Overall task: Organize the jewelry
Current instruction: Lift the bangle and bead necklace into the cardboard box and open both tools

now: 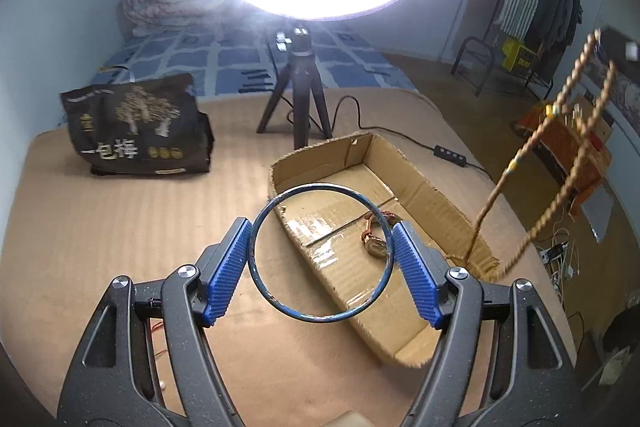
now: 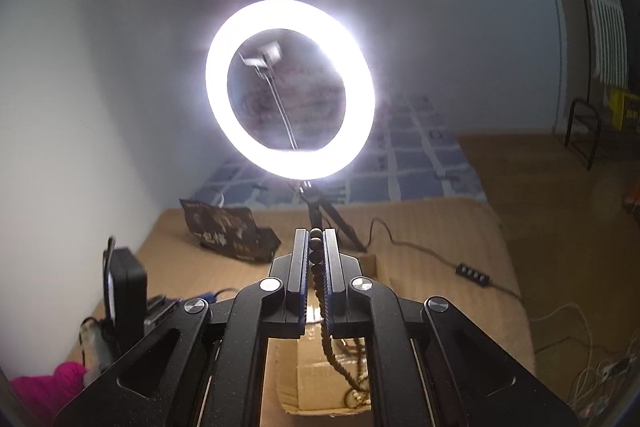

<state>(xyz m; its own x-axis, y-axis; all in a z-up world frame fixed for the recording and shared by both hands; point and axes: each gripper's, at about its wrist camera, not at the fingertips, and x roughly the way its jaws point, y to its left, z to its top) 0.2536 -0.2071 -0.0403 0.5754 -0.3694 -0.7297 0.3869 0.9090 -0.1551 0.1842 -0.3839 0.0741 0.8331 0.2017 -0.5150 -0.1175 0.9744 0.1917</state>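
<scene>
Tan ribbed mattress (image 1: 100, 219) carries everything; it's a bed, with a blue checked sheet (image 1: 232, 59) past its far edge.

Ring light (image 2: 290, 89) on a black tripod (image 1: 298, 99) stands at the far edge, aimed back at the work area, presumably to light the recording. Its cable and inline switch (image 1: 451, 151) trail off toward the right edge.

Cardboard box (image 1: 424, 195), open top, sits right of centre on the mattress. Looks like the collection bin: a small coppery jewelry piece (image 1: 374, 241) already lies on its floor.

Black printed bag (image 1: 138, 129) stands near the far-left corner, well apart from the box, not involved.

Beaded necklace (image 1: 552, 163): long brown strand hanging in loops over the right end of the box, lower end reaching down inside. In the right wrist view, right tongs (image 2: 316, 247) are pressed together on it, beads visible between the pads, with the rest dropping into the box below. Held high so the slack feeds in without snagging the wall, I'd guess.

Blue bangle (image 1: 320, 255): thin ring held across its width by left tongs (image 1: 322, 263), pads pinching opposite sides. It hovers above the near-left wall of the box, not inside yet. Likely waiting for the necklace to settle.
</scene>
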